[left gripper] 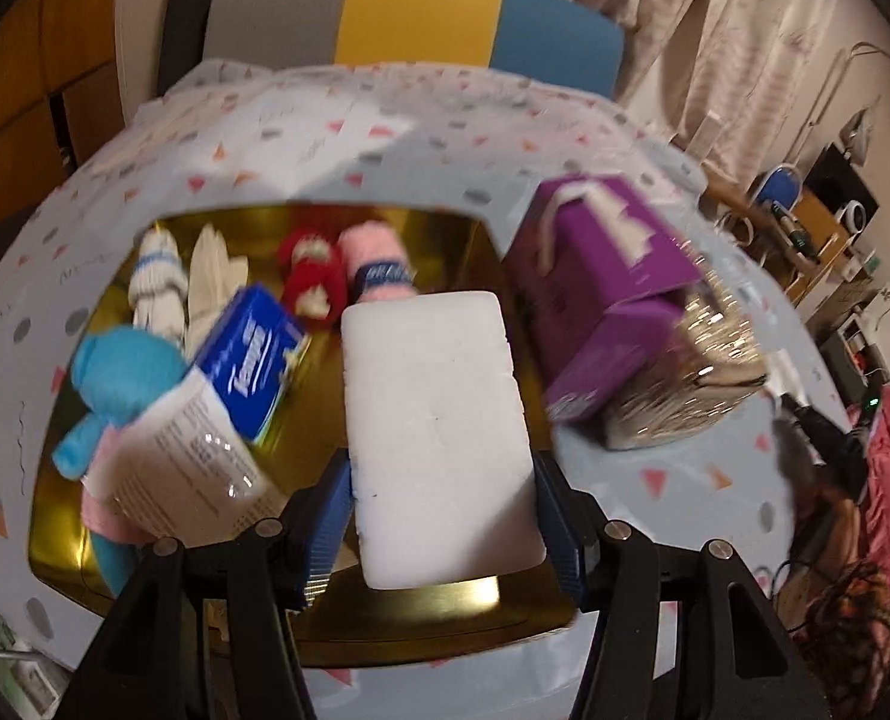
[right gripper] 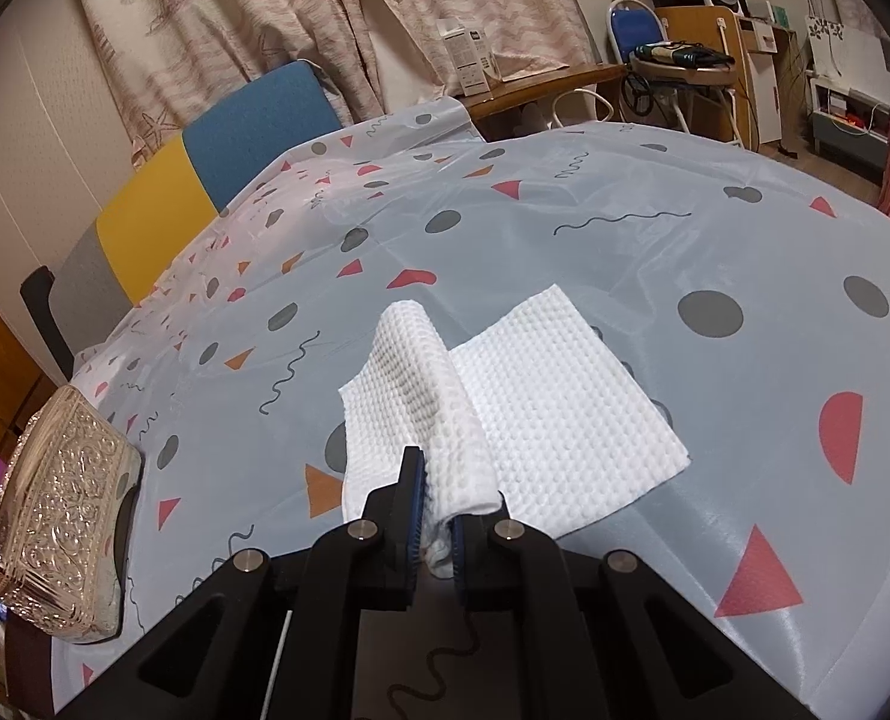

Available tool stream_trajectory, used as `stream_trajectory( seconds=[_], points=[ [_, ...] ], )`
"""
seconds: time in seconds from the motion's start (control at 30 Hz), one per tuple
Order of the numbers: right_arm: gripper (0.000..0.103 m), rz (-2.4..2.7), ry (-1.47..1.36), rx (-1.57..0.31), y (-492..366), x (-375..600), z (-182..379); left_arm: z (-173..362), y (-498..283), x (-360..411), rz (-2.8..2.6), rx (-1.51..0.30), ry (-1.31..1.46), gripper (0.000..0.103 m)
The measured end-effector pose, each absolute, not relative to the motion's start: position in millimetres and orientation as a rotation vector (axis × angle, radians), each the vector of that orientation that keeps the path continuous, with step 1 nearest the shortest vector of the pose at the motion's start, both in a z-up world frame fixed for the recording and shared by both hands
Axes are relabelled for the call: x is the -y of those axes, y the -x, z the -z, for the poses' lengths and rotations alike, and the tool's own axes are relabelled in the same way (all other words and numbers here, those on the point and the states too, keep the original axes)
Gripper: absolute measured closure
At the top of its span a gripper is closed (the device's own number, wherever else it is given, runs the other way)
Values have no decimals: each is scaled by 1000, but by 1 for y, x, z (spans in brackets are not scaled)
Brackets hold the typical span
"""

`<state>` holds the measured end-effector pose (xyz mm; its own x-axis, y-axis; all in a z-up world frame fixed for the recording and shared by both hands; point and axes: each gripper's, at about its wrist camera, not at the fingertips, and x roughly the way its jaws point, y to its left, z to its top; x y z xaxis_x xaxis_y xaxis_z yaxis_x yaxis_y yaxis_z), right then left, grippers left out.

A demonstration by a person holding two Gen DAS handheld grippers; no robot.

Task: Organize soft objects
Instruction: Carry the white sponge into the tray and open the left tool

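Observation:
My left gripper (left gripper: 441,516) is shut on a white sponge block (left gripper: 438,420) and holds it over a gold tray (left gripper: 475,606). The tray holds a blue plush toy (left gripper: 120,378), a blue tissue pack (left gripper: 249,354), a clear wrapped pack (left gripper: 192,456), white gloves (left gripper: 210,276), a white-and-blue roll (left gripper: 153,276), a red knitted piece (left gripper: 312,276) and a pink roll (left gripper: 375,264). My right gripper (right gripper: 435,510) is shut on the folded-up edge of a white waffle cloth (right gripper: 541,396) lying on the table.
A purple box (left gripper: 601,294) leans on a shiny silver embossed box (left gripper: 685,384) right of the tray; the silver box also shows in the right wrist view (right gripper: 60,534). A patterned grey tablecloth (right gripper: 625,222) covers the table. A multicoloured chair (left gripper: 420,18) stands behind it.

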<state>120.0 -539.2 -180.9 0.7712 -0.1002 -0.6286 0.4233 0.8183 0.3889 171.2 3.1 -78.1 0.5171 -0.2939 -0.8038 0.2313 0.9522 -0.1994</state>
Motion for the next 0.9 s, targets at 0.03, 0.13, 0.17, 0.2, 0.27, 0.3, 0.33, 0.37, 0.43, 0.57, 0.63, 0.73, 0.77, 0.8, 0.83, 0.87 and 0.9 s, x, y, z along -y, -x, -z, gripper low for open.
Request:
stream_trajectory(
  seconds=[0.03,0.13,0.17,0.2,0.27,0.3,0.33,0.37,0.43,0.57,0.63,0.73,0.77,0.8,0.83,0.87,0.9],
  points=[
    [97,301,-544,-633,-120,539,181,84,-172,-4,314,-989,77,44],
    [97,303,-539,-636,-120,539,180,100,-178,-10,302,-1027,128,44],
    [97,303,-539,-636,-120,539,180,105,-180,-11,301,-1038,135,44],
    [97,303,-540,-635,-120,539,180,109,-181,-11,293,-1045,135,44],
    [97,303,-540,-636,-120,539,180,112,-182,-12,272,-1053,118,44],
    [97,304,-538,-637,-120,539,180,114,-183,-12,266,-1054,110,44],
    [97,305,-537,-637,-120,539,180,115,-182,-13,255,-1055,102,44],
    [97,306,-535,-638,-120,539,180,116,-183,-13,248,-1058,96,44],
    [97,308,-533,-640,-120,539,180,120,-184,-13,240,-1069,83,44],
    [97,315,-523,-646,-122,537,179,123,-182,-12,234,-1070,73,40],
    [97,322,-516,-656,-123,536,178,122,-177,-12,235,-1064,82,31],
    [97,362,-490,-676,-123,534,172,120,-169,-14,239,-1051,91,28],
    [97,361,-492,-671,-121,533,169,119,-165,-15,238,-1047,92,28],
    [97,358,-495,-664,-118,533,166,117,-163,-15,235,-1042,92,27],
    [97,354,-501,-655,-115,532,163,115,-159,-17,233,-1036,98,26],
    [97,351,-506,-646,-112,531,158,114,-157,-19,232,-1031,107,25],
    [97,344,-514,-631,-108,530,151,113,-155,-21,231,-1025,119,24]
  ],
)
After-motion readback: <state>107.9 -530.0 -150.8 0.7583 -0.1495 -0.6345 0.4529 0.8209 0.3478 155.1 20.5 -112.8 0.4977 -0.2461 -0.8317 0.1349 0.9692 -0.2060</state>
